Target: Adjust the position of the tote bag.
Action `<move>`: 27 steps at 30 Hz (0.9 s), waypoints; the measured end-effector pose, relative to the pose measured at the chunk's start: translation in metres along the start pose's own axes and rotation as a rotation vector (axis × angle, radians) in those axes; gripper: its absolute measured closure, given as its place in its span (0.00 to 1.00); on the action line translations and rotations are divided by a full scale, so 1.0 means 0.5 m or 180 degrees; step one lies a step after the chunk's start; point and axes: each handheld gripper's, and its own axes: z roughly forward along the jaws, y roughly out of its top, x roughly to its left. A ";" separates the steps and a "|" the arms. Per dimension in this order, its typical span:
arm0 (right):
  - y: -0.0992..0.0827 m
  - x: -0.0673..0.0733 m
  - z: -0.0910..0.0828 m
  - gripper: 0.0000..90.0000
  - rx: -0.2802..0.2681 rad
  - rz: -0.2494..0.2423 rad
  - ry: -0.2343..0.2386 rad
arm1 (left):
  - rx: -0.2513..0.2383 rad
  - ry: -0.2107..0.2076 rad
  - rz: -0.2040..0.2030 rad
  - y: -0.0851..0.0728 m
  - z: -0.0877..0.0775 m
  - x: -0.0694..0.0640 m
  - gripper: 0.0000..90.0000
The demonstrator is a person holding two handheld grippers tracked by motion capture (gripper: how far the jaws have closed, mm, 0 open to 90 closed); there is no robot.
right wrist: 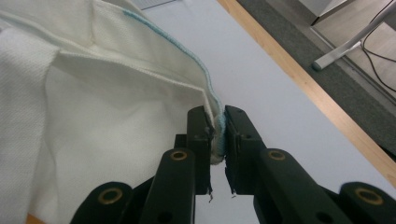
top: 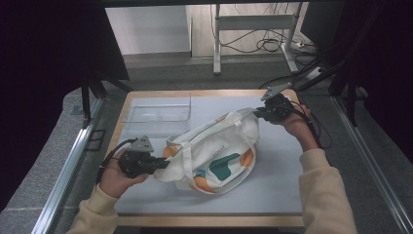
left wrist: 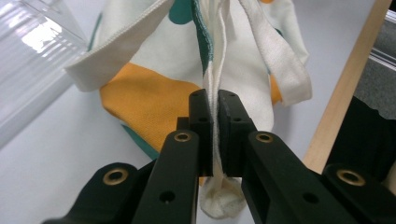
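Sleeves and forearms enter from the bottom of the high view, each hand carrying a tool: the left gripper [top: 163, 164] is clamped on the near-left corner of a cream tote bag [top: 214, 153], and the right gripper [top: 258, 114] is clamped on its far-right edge, so the bag lies stretched on a slant across the middle of the grey worktop [top: 277, 190]. A clear plastic tray [top: 158, 113] sits at the far left, well apart from the right gripper and near the bag's upper left side. In the left gripper view, the black jaws pinch a thin bunched fold of cloth between them; the weave is coarse canvas, printed with orange and teal patches, and a flat woven strap [left wrist: 285, 60] hangs loose to one side. In the right gripper view, the jaws grip the bag's rim just at its teal-stitched hem [right wrist: 205, 77], with little cloth inside the bite. That shallow hold looks the weak point: a harder pull apart could draw the hem out of the right jaws and let the bag slump. The loose straps might also snag or fold under if the bag is dragged.
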 end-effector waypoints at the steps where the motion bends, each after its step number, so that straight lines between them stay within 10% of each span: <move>1: 0.000 0.000 -0.005 0.89 -0.0009 -0.0009 -0.0010 | -0.0011 0.0021 0.0004 0.003 -0.004 0.003 0.96; 27: 0.010 0.035 -0.101 0.90 -0.0293 -0.0006 -0.0243 | -0.0140 0.0198 -0.0064 0.042 -0.048 0.069 0.96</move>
